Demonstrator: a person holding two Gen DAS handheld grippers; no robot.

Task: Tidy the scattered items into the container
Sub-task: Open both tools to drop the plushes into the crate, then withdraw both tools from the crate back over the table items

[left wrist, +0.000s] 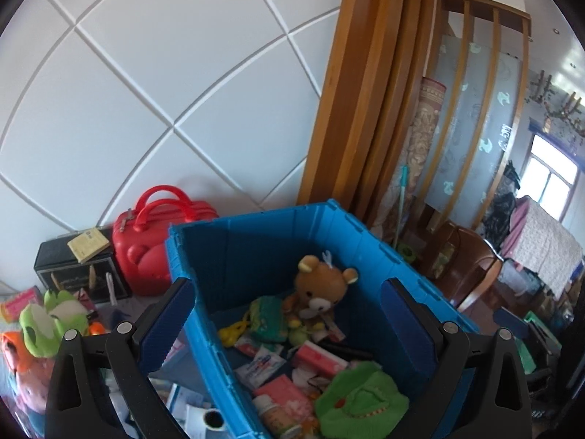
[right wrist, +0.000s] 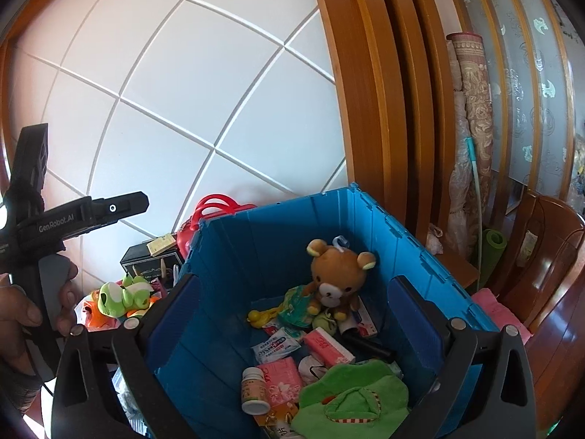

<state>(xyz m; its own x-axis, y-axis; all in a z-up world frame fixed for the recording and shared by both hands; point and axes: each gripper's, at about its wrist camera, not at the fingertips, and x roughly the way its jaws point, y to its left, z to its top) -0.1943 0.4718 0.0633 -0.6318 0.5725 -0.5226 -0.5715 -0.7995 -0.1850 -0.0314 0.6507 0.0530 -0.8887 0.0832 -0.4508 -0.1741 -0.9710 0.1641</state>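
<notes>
A blue plastic crate [left wrist: 190, 314] [right wrist: 369, 216] holds a brown teddy bear [left wrist: 321, 289] [right wrist: 340, 278], pink tissue packs [right wrist: 327, 345], a white pill bottle [right wrist: 254, 389], a green cloth item [left wrist: 360, 398] [right wrist: 351, 398] and other small packets. My left gripper [left wrist: 289, 325] is open and empty above the crate's left wall. My right gripper [right wrist: 292, 325] is open and empty above the crate. Green frog plush toys [left wrist: 51, 322] [right wrist: 122, 296] and packets [left wrist: 182, 398] lie outside, left of the crate.
A red handbag-shaped case [left wrist: 153, 241] and a black box [left wrist: 76, 274] stand against the white panelled wall behind the crate. A wooden door frame [right wrist: 365, 91], rolled mats [right wrist: 471, 128] and a wooden chair [right wrist: 541, 256] are to the right. The left hand-held gripper's body [right wrist: 73, 216] shows at the right wrist view's left.
</notes>
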